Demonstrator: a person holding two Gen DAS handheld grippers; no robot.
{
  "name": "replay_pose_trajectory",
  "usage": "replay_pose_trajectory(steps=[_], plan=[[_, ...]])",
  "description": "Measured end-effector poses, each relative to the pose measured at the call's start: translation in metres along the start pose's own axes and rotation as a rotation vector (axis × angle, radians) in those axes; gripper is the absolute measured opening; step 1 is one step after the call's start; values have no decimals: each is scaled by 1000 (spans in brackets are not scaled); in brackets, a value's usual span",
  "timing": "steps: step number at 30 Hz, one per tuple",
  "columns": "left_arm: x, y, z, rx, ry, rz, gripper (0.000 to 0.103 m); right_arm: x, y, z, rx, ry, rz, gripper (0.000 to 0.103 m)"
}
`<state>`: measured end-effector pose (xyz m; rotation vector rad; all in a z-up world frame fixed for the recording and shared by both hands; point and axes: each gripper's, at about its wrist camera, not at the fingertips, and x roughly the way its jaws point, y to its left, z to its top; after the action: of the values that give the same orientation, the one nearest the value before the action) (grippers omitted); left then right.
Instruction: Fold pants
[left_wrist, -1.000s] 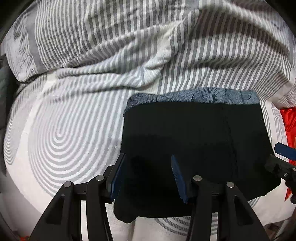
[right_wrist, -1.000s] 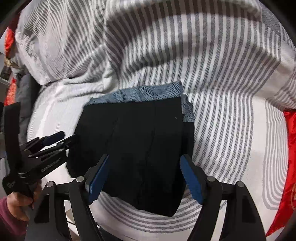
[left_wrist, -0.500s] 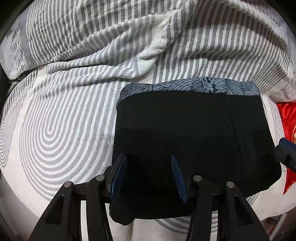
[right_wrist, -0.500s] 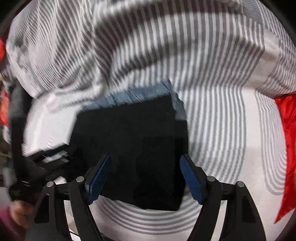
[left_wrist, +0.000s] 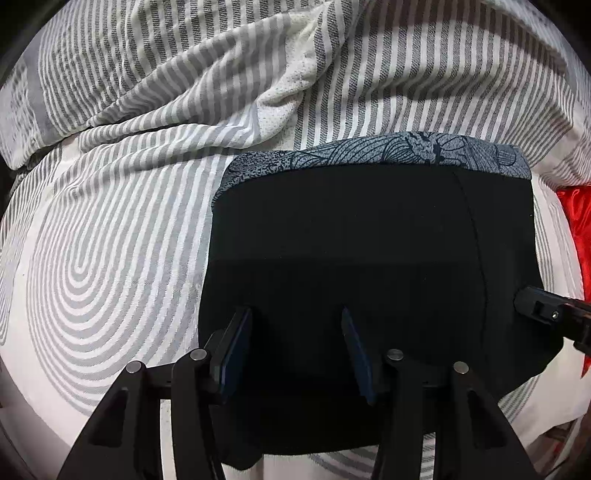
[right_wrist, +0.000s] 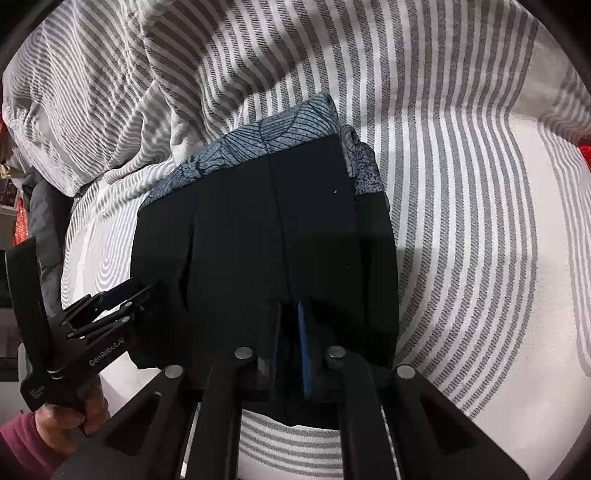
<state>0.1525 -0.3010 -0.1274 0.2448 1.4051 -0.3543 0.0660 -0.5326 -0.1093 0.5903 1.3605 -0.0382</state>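
The black pants (left_wrist: 362, 251) lie folded flat on the striped bed, with a blue-grey patterned band (left_wrist: 373, 155) along the far edge. They also show in the right wrist view (right_wrist: 266, 229). My left gripper (left_wrist: 295, 343) is open, its blue pads over the near left part of the pants. My right gripper (right_wrist: 290, 339) has its jaws nearly together at the near edge of the pants; whether cloth is pinched between them I cannot tell. The right gripper also shows in the left wrist view (left_wrist: 546, 314), and the left gripper shows in the right wrist view (right_wrist: 122, 295).
The grey and white striped bedsheet (left_wrist: 110, 258) covers the bed, with a bunched blanket (left_wrist: 240, 74) behind the pants. A red cloth (left_wrist: 576, 221) lies at the right. A hand in a maroon sleeve (right_wrist: 55, 424) holds the left gripper.
My right gripper's jaws have closed from wide open to nearly together at the pants' near edge. My left gripper stayed open and moved slightly closer over the pants.
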Motion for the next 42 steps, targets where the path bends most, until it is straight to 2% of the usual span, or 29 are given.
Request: replay_pose_trajectory(steps=[3,5,6,10,13,14,18,20,26,36,42], plan=[[1,2,0,2,-1,-6,54,0,-2,2,22,1,15,7],[0,4,1,2,3,11,62,0,0,2,19,0,25,8],[0,5,1,-1,6,14,66,0,1,2,21,-2,39,11],[-2,8,3,-9,16,0,66,-3,-8,2,74,2,83,14],[-4,7,3,0,18,12,66,-7,-10,1,93,7,109,26],[-5,7,3,-4,21,13,66,-8,-8,1,86,8,108,33],[-8,8,5,-14,25,14,66,-16,12,1,25,-4,73,68],[-10,9,4,-14,27,14,66,-23,19,0,-7,-22,30,72],[-27,14,-3,-1,18,8,66,-37,6,-2,26,-30,28,74],[-41,46,1,-1,9,-68,66,-45,-42,-15,140,-22,26,74],[-40,65,3,-9,18,-166,66,-38,-66,-14,185,-11,101,74]])
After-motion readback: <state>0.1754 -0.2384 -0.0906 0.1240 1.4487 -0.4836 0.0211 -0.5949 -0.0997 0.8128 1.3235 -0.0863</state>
